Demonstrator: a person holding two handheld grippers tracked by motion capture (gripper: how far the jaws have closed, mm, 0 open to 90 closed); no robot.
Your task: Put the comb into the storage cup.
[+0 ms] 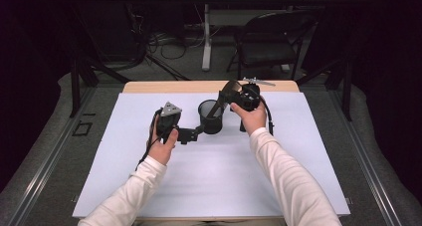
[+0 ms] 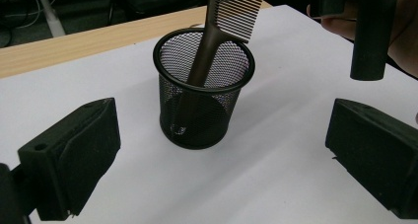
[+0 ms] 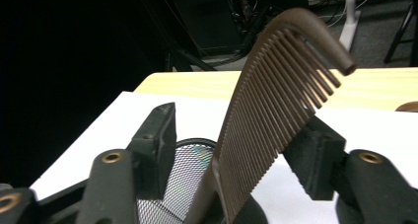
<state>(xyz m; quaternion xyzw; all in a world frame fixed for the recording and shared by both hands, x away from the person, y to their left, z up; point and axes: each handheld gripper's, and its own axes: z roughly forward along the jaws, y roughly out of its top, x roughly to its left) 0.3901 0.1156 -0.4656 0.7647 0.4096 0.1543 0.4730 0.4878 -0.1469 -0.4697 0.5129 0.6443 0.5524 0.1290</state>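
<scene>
A black mesh cup (image 1: 210,118) (image 2: 197,120) (image 3: 190,179) stands on the white mat a little behind its middle. A brown comb (image 1: 225,96) (image 2: 231,12) (image 3: 276,120) stands in it handle down, leaning to the right with its teeth end above the rim. My right gripper (image 1: 230,99) (image 3: 236,128) is open, one jaw on each side of the comb's teeth; the left jaw stands clear of it. My left gripper (image 1: 196,132) (image 2: 224,115) is open and low on the mat, pointing at the cup from the left, with the cup just beyond its jaws.
The white mat (image 1: 209,176) covers most of the wooden table (image 1: 149,86), whose bare strip shows along the far edge. On the floor beyond stand a black chair (image 1: 271,42), a white table leg (image 1: 206,37) and cables.
</scene>
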